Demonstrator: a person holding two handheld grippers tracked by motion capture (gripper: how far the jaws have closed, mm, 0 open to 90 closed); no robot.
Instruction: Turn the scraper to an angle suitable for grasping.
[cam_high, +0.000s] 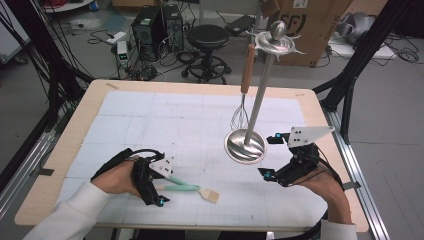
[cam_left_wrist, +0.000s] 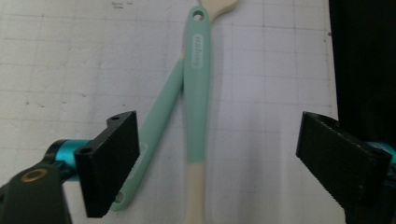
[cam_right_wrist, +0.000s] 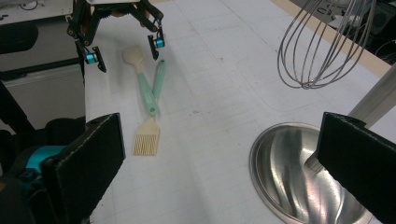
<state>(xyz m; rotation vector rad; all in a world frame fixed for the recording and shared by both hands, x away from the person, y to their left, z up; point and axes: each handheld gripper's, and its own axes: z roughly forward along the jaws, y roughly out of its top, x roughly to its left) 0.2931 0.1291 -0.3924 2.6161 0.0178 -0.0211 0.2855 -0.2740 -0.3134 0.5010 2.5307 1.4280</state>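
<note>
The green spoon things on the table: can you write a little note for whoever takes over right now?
Left gripper: open, jaws down on either side of the two mint-handled utensils, pads not touching them.
Right gripper: open, holding nothing, beside the stand's round steel base.
Utensils: the spatula and the basting brush lie crossed on the grid mat.
Whisk: hanging on the utensil stand.
Done: whisk is hung.
Left: probably close on one handle, lift it and hang it on the stand, then the other. Take care to grab only one, since they overlap.
</note>
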